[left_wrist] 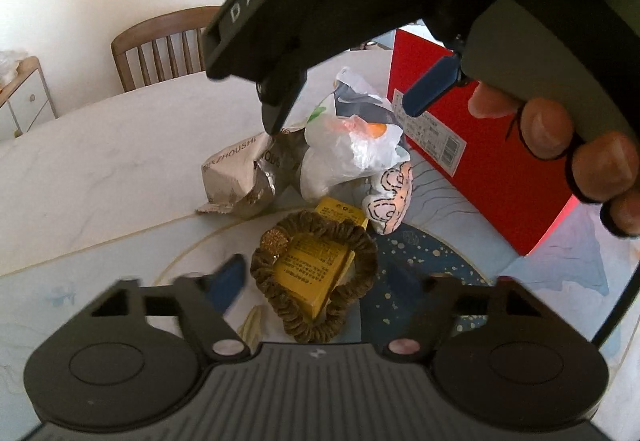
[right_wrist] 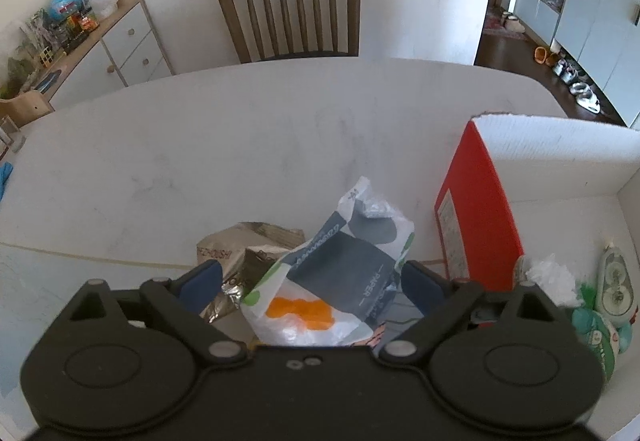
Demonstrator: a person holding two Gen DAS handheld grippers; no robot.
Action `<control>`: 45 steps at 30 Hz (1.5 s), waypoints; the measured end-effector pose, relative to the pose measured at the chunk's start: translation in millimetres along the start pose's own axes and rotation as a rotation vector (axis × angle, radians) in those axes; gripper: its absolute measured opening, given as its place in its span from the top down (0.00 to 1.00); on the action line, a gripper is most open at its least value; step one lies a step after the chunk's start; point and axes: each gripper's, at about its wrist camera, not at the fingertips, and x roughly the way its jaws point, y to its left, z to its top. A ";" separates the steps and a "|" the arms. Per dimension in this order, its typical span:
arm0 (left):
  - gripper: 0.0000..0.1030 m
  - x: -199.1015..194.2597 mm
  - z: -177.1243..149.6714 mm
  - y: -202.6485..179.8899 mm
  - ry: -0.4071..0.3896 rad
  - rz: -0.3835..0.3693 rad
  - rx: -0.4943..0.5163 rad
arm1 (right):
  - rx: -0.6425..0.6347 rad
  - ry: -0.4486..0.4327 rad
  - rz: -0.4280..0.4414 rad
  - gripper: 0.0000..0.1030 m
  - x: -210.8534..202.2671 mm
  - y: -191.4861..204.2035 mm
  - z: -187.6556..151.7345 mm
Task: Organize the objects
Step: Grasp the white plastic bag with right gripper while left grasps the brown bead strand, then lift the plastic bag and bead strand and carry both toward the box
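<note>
Clutter sits bunched on the counter (right_wrist: 168, 161) beside an open red box (right_wrist: 476, 217): a scrunchie (left_wrist: 316, 277) ringing a yellow carton (left_wrist: 314, 273), a foil bag (left_wrist: 240, 177) and a tissue pack (right_wrist: 332, 277). Left gripper (left_wrist: 316, 281) straddles the scrunchie and carton, jaws part open, pads not yet touching. Right gripper (right_wrist: 312, 285) brackets the tissue pack, jaws wide, holding nothing. Both look to be at the reach-to-grasp step; next each must close firmly, then lift toward the box.
</note>
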 end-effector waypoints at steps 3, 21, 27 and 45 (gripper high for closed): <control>0.42 3.8 1.2 1.5 0.013 0.006 -0.005 | 0.001 0.009 0.004 0.14 3.0 0.2 -0.7; 0.73 -18.5 5.8 14.7 -0.035 0.005 -0.071 | 0.022 -0.029 0.020 0.51 -3.5 -8.0 -1.0; 0.86 -22.3 8.1 18.2 -0.034 -0.015 -0.071 | 0.009 -0.040 0.028 0.61 -10.2 -11.8 -2.0; 0.88 -53.4 14.8 21.9 -0.067 -0.036 -0.120 | -0.050 -0.097 0.128 0.64 -65.7 -29.0 -22.8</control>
